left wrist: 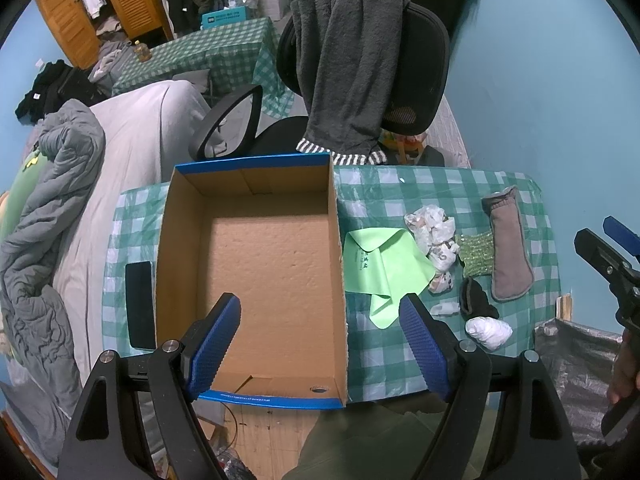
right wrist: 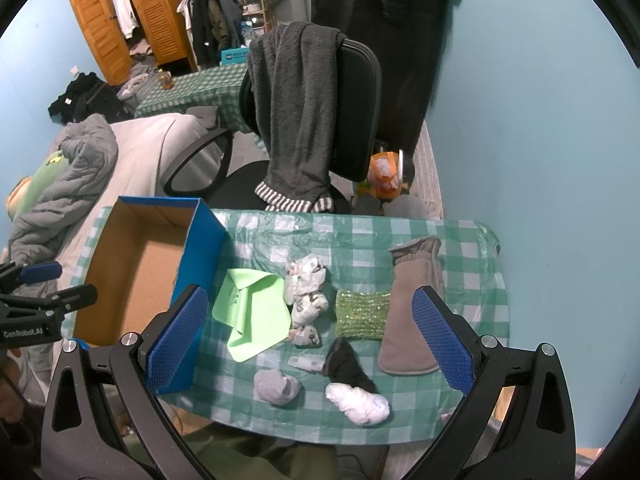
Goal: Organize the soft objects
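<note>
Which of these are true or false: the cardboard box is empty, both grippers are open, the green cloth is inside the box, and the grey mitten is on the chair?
1. The cardboard box is empty. True.
2. The left gripper and the right gripper are both open, holding nothing. True.
3. The green cloth lies inside the box. False: it lies on the checked tablecloth, just beside the box.
4. The grey mitten hangs on the chair. False: it lies on the table; a dark grey garment hangs on the chair.

Turquoise walls (right wrist: pixel 540 120), wooden wardrobe (right wrist: pixel 132 20)
</note>
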A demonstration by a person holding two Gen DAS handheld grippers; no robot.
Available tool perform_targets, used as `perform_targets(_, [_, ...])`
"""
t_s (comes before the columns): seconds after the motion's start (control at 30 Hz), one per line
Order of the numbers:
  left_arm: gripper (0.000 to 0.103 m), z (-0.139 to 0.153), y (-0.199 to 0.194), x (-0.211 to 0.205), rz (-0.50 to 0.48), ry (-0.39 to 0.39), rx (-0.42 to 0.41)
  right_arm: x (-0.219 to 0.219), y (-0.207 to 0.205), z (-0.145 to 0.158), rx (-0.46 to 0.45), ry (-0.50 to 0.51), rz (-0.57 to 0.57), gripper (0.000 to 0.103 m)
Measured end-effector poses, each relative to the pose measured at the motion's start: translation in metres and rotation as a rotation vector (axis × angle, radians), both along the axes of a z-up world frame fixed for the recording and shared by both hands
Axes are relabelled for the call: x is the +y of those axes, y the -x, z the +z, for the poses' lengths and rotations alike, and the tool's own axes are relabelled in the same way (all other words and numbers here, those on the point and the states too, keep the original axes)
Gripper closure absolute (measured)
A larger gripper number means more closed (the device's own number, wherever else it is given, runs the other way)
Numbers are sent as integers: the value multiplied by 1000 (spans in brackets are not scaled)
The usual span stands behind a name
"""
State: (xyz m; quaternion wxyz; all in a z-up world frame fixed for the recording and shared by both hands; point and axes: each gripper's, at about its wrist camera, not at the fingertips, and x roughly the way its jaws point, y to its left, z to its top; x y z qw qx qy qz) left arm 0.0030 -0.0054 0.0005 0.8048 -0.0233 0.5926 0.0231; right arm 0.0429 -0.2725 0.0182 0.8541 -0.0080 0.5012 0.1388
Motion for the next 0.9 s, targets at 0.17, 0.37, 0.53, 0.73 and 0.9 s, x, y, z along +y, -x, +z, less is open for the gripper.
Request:
perform_targets(0.17, [20,0,0,0,0,1,0,-1,-1,0,1,-1,1,2])
perform_targets(0.37, [20,0,0,0,1,0,0,-1,-2,0,0,-3,1,2])
perform_targets(0.53, [20,0,0,-1,1,1,0,-1,-3,0,3,-3,1,2])
perform_targets(0.73, [20,0,0,0,2,1,1,-2,-3,0,3,-4,1,2])
perform_targets(0.9, [20,0,0,0,2,1,1,-2,-3,0,4,-4,1,2])
